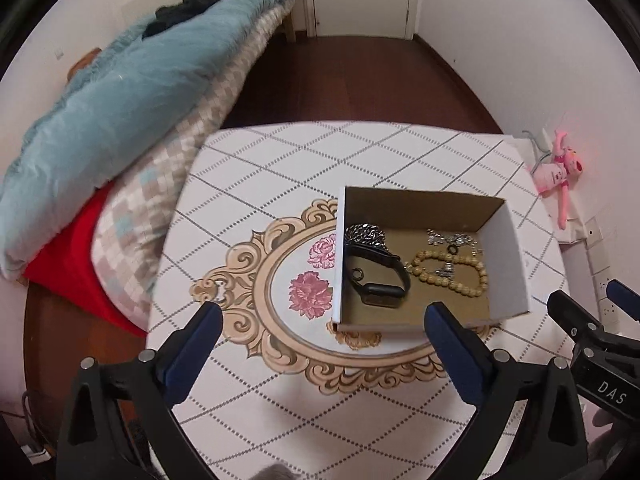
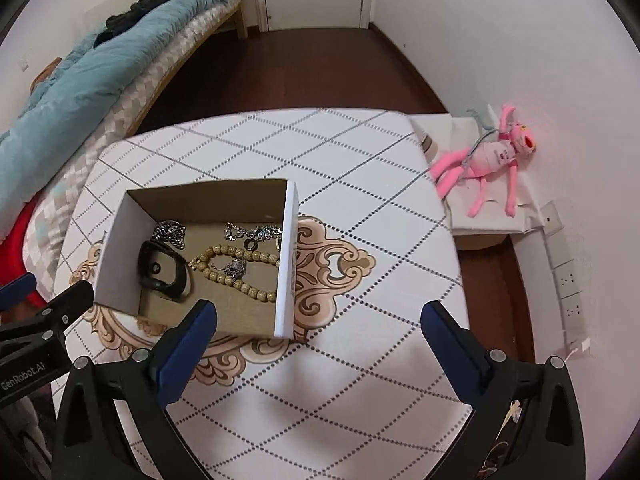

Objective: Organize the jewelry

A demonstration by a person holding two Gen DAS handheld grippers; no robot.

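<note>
- The cardboard box point(image 1: 516, 256) sits open-topped on the table point(image 1: 280, 160), over the right part of the ornate gold medallion printed on the cloth; its walls are white outside and brown inside.
- All the jewelry lies on the box floor: a black watch point(image 1: 378, 280) curled with its band looped at the left, a silver chain point(image 1: 366, 234) bunched in the far-left corner and touching the watch band, a loop of tan wooden beads point(image 1: 452, 270) at the right, and a tangle of small silver pieces point(image 1: 454, 240) along the far wall beside the beads.
- In the right wrist view the same box point(image 2: 290, 260) shows the watch point(image 2: 162, 270) nearest its left wall and the beads point(image 2: 236, 268) toward its right wall, with a small silver charm lying on them.
- The left gripper point(image 1: 322, 322) hovers above the table at the box's near edge, fingers spread wide and holding nothing; its right finger overlaps the box's near-right corner in the view.
- The right gripper point(image 2: 318, 320) hangs just right of the box's near corner, fingers likewise wide apart and empty.
- Each gripper appears at the edge of the other's view, side by side.
- Beyond the table: a bed with a teal blanket point(image 1: 132, 80) at left, a pink plush toy point(image 2: 488, 160) on a white ledge at right.
</note>
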